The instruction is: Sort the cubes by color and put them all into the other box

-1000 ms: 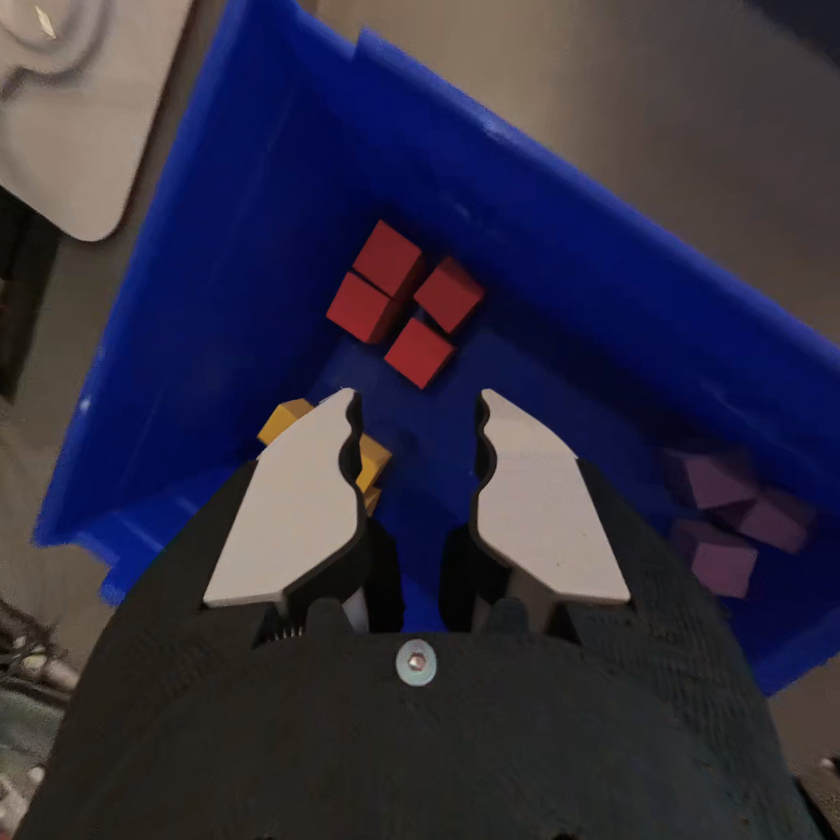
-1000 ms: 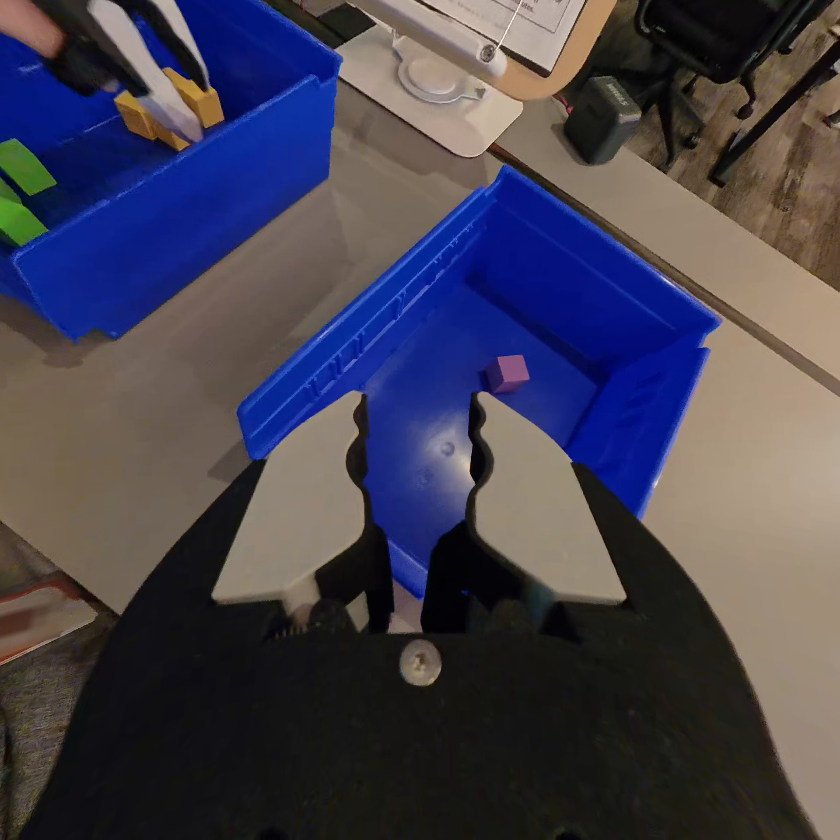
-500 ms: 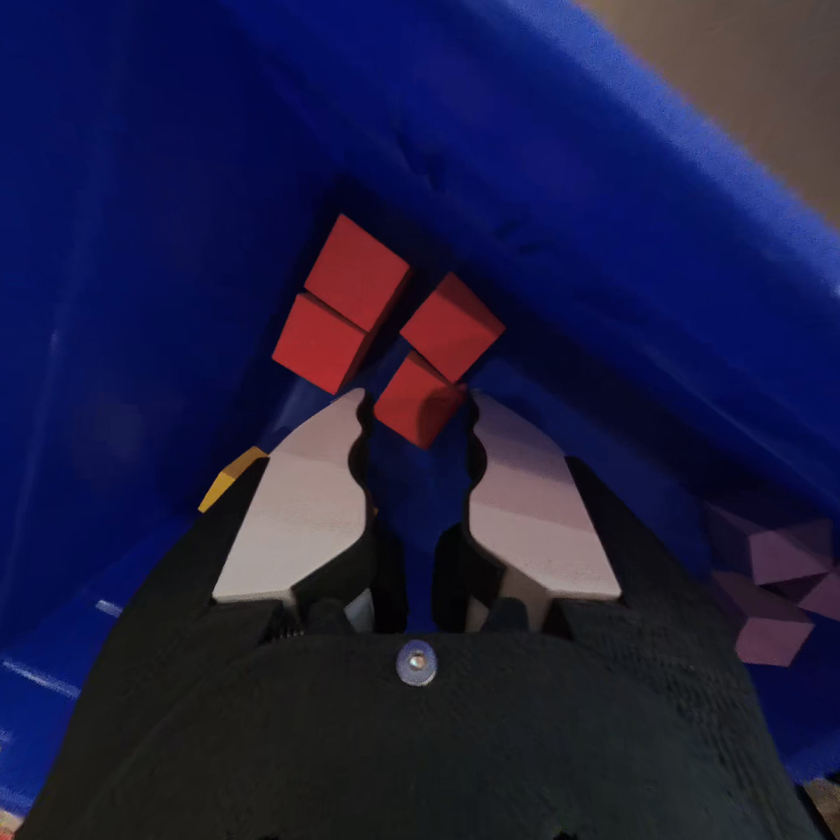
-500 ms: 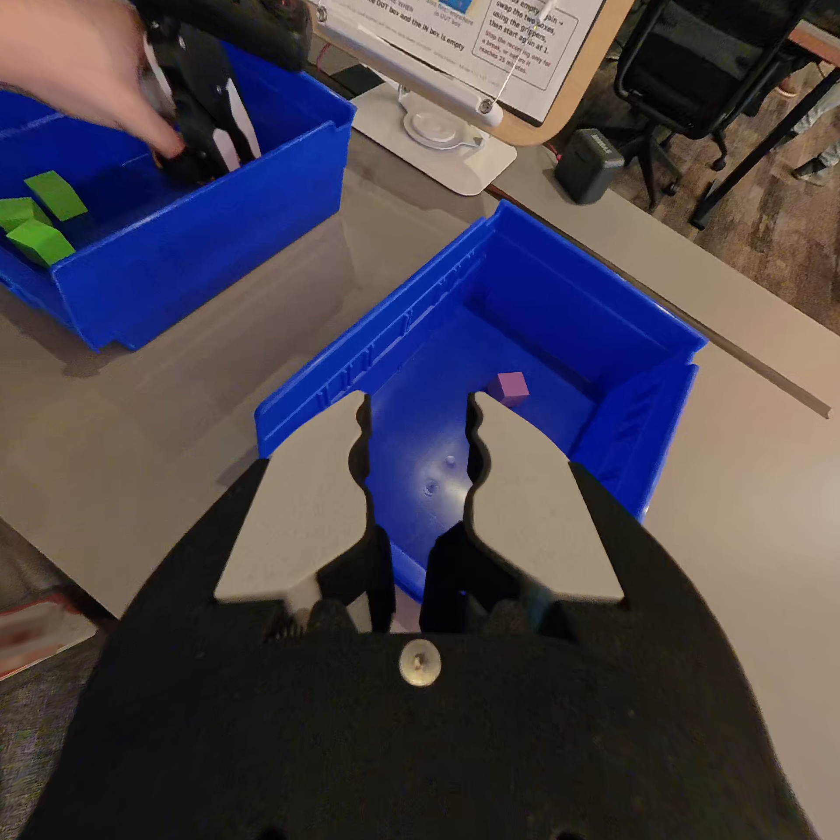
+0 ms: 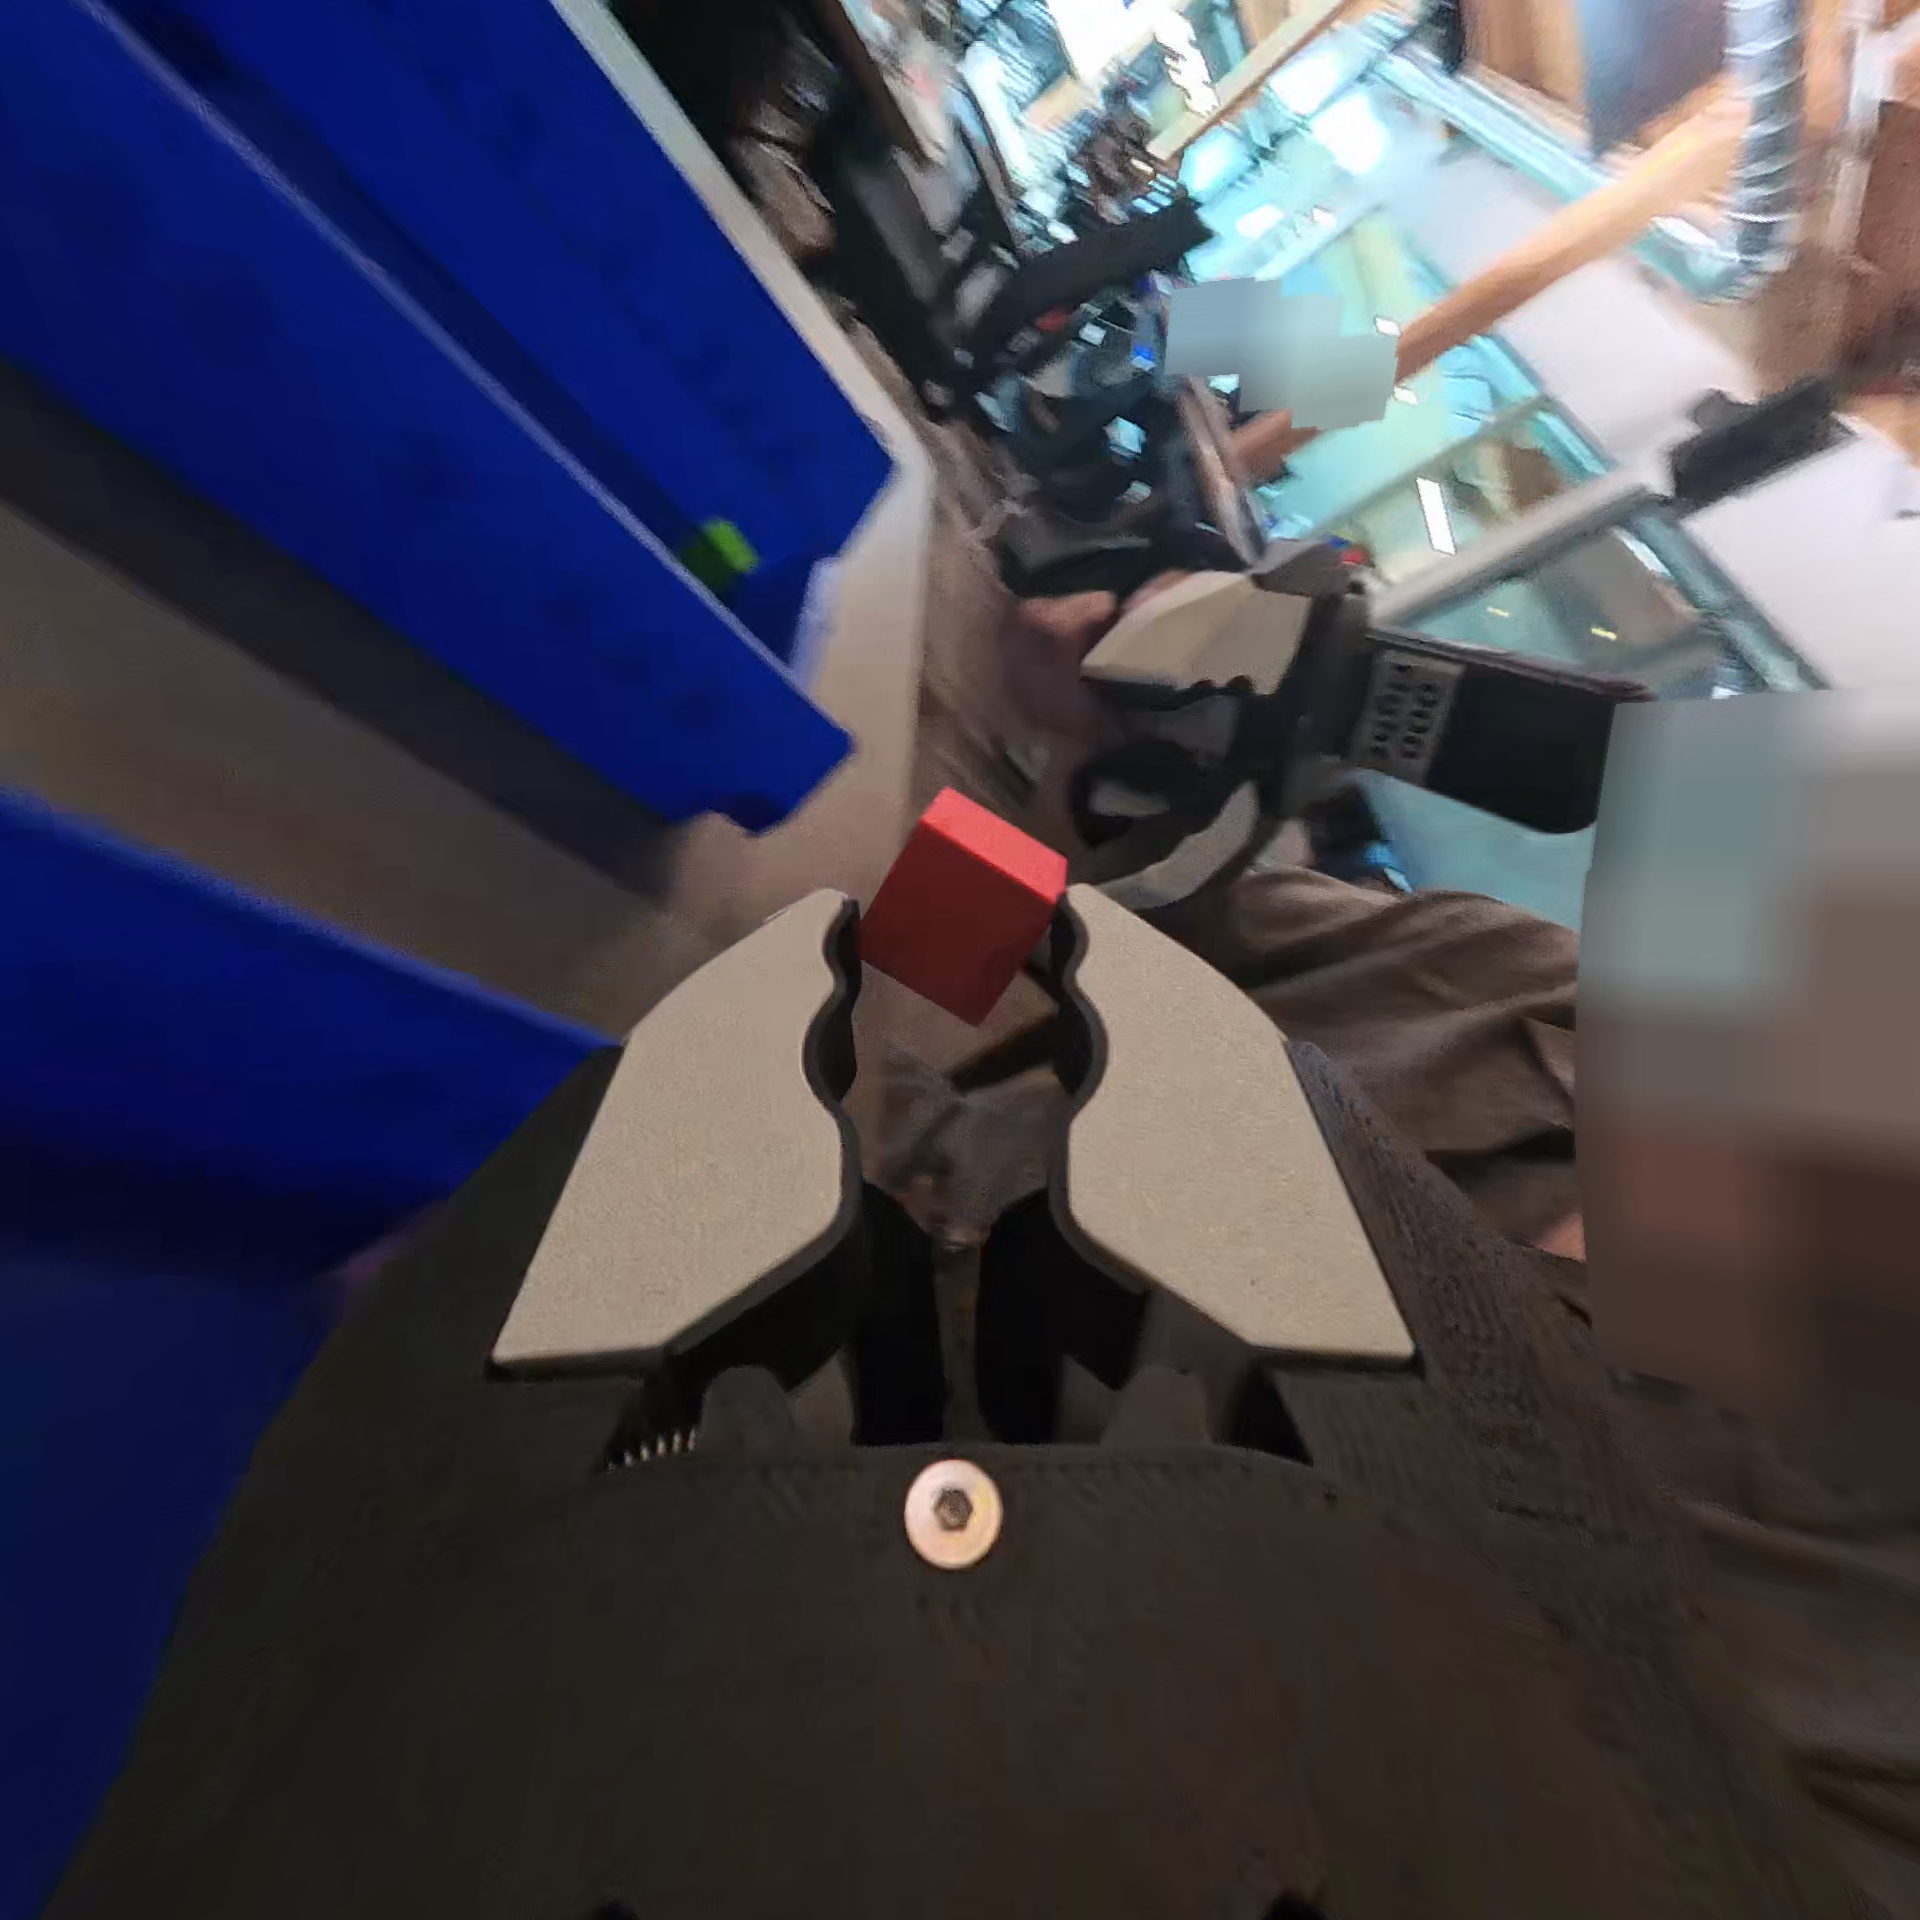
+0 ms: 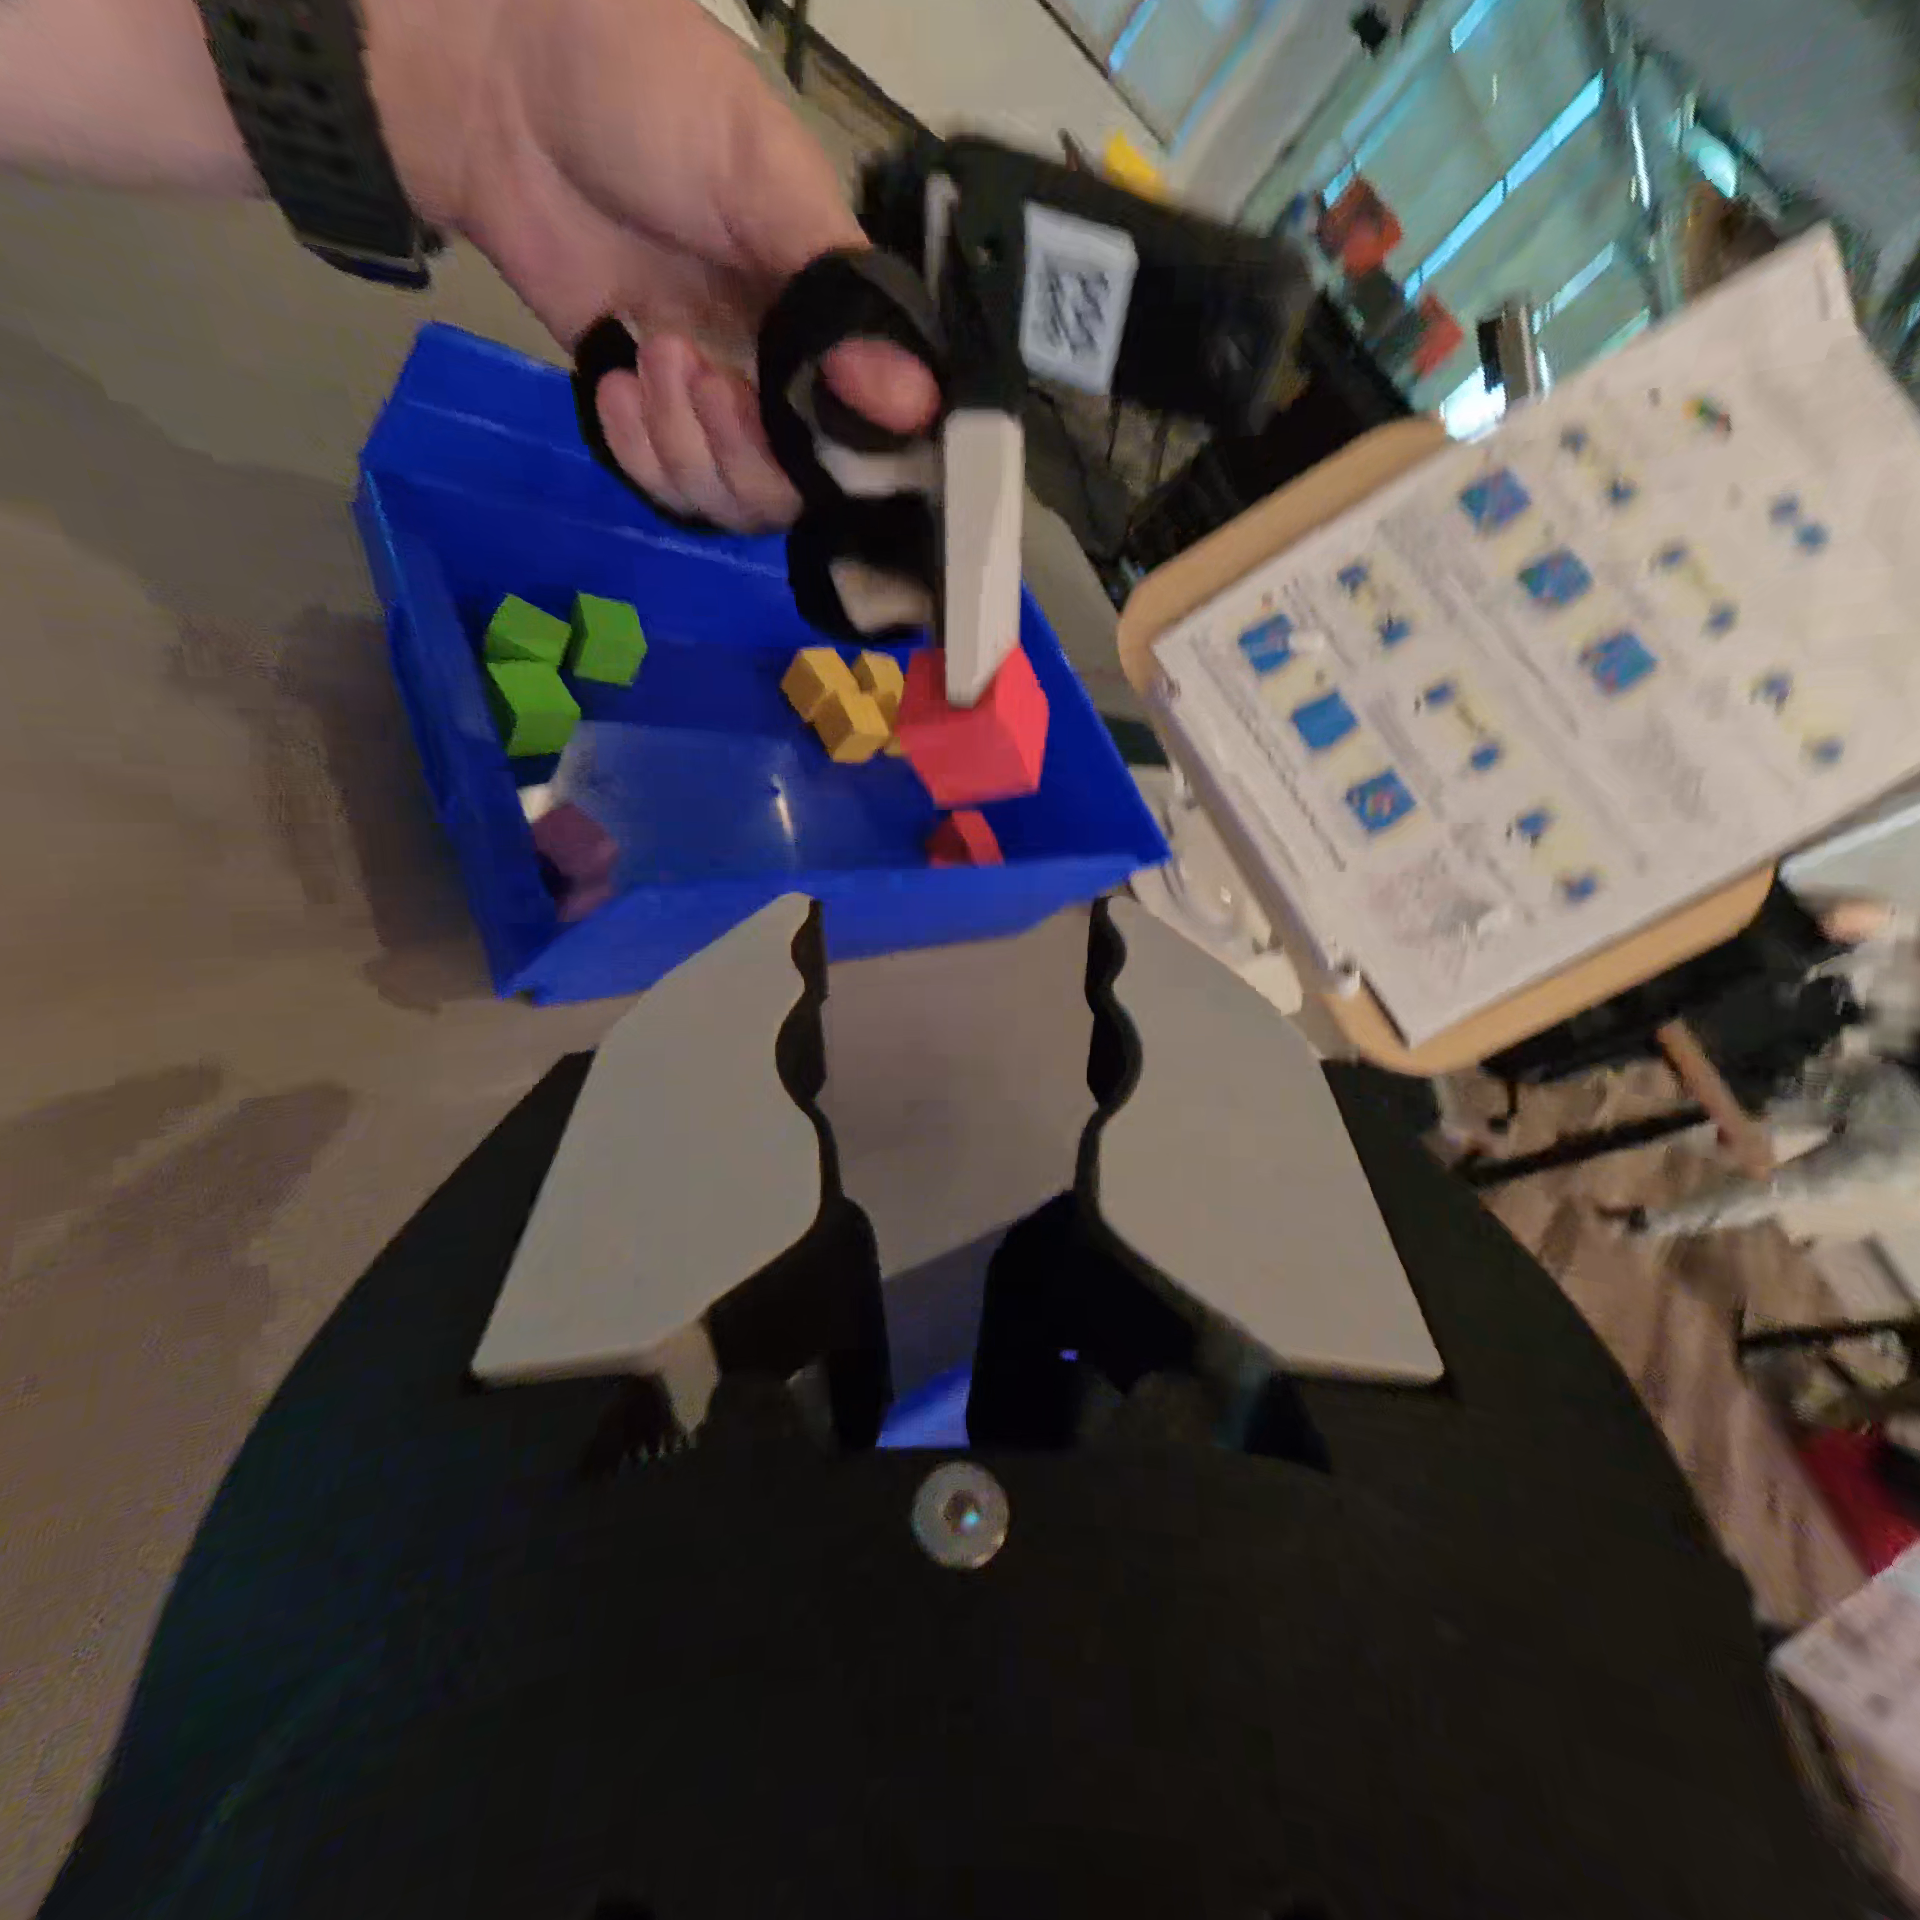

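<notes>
Pinching a red cube (image 5: 961, 920) between its fingers, the left gripper (image 5: 956, 914) hangs above the blue bin (image 6: 727, 935); the right gripper (image 6: 951, 925) gapes wide at six o'clock.

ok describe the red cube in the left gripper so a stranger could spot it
Find the blue bin on the grey table. Above its right end, the left gripper pinches the red cube, lifted clear; another red cube lies in the bin.

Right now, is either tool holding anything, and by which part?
The left tool pinches a red cube at its fingertips, by two opposite sides, tilted, lifted over the blue bin. The right tool is open and empty.
</notes>
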Tool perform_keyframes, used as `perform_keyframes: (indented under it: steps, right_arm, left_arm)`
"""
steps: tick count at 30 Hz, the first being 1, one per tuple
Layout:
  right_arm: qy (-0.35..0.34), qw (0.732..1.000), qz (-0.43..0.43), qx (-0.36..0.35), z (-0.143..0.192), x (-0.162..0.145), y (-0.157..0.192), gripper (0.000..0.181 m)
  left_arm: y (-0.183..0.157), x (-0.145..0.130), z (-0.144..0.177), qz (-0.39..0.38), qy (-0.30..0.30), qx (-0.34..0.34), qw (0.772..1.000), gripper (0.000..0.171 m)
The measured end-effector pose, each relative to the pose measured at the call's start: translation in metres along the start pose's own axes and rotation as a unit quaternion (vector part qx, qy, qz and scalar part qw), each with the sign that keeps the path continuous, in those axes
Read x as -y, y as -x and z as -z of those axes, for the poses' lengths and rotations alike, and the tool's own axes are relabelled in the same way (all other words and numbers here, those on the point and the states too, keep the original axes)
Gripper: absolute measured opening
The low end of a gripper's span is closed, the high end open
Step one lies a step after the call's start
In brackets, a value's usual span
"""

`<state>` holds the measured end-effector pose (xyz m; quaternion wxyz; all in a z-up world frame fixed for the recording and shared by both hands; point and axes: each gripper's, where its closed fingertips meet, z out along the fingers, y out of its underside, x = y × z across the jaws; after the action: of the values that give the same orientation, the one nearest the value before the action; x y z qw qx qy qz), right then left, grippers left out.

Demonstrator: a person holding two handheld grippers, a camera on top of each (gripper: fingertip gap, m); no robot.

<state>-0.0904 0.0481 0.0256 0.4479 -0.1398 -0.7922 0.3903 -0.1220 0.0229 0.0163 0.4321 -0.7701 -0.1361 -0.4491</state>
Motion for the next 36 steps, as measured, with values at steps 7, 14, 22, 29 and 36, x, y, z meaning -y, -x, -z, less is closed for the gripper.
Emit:
perform_keyframes:
  steps: [7,14,22,29,36]
  right_arm:
    - [-0.012,0.997,0.072,0.012,-0.02,0.035,0.009,0.043]
    - [-0.018,0.996,0.086,-0.007,-0.008,0.034,0.001,0.03]
    - [0.151,0.979,-0.137,0.021,0.031,-0.079,-0.067,0.03]
    - [0.41,0.841,-0.31,0.168,0.013,-0.212,-0.019,0.031]
    - [0.486,0.793,-0.297,0.214,0.003,-0.246,0.012,0.031]
  left_arm:
    - [-0.047,-0.012,-0.027,0.024,0.048,-0.118,0.992,0.036]
    - [-0.051,-0.003,-0.034,-0.021,0.018,-0.117,0.993,0.055]
    - [-0.041,0.025,0.009,-0.245,-0.145,0.171,0.943,0.058]
    - [-0.05,0.033,0.079,-0.389,-0.273,0.441,0.761,0.052]
    - [-0.011,0.013,0.105,-0.352,-0.213,0.534,0.739,0.053]
